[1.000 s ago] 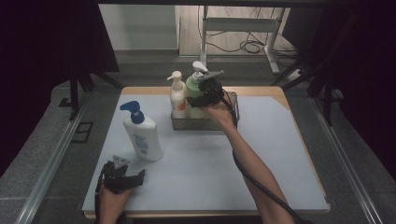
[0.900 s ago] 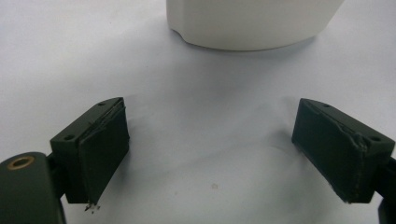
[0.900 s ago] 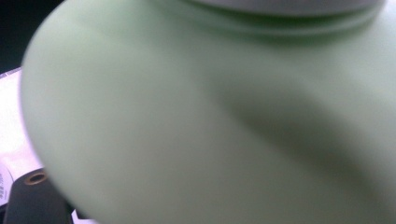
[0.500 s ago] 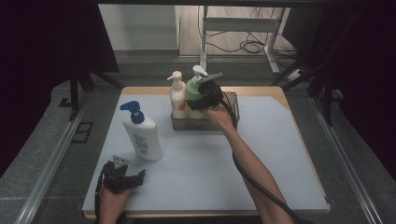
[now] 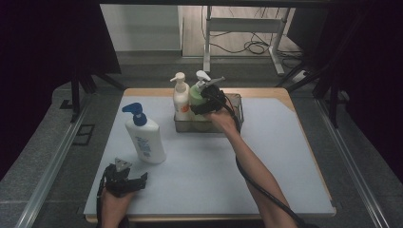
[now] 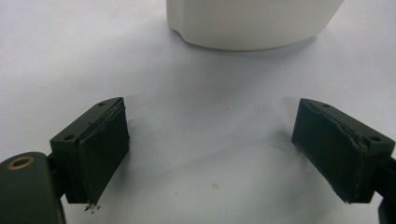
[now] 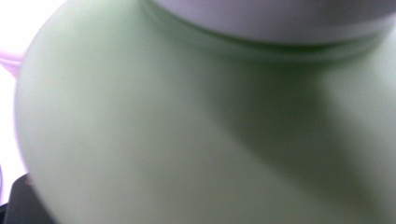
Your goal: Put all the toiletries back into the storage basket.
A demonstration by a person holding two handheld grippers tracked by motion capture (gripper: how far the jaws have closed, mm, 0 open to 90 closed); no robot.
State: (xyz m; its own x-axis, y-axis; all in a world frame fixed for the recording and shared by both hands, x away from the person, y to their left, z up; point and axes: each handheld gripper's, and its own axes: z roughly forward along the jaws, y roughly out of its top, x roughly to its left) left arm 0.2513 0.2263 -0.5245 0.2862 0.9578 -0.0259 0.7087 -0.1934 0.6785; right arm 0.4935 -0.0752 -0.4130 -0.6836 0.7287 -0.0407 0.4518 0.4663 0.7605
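The right gripper (image 5: 205, 97) is pressed against the green bottle (image 5: 196, 95), which stands in the metal tray (image 5: 235, 114) at the far middle of the table. Its own view is so close on the green bottle's shoulder (image 7: 187, 140) that I cannot tell whether its jaws grip it. A cream bottle (image 5: 180, 95) stands just left of the green one in the same tray. The left gripper (image 5: 124, 180) rests at the near left edge, jaws spread wide over bare mat (image 6: 201, 140). The white bottle with a blue pump (image 5: 144, 137) stands just beyond it. A pale grey mat (image 5: 266, 166) covers the wooden table (image 5: 285, 92). Around it lie grey floor (image 5: 361, 175), dark curtains (image 5: 43, 57), and a desk frame with cables (image 5: 247, 45) at the far side.
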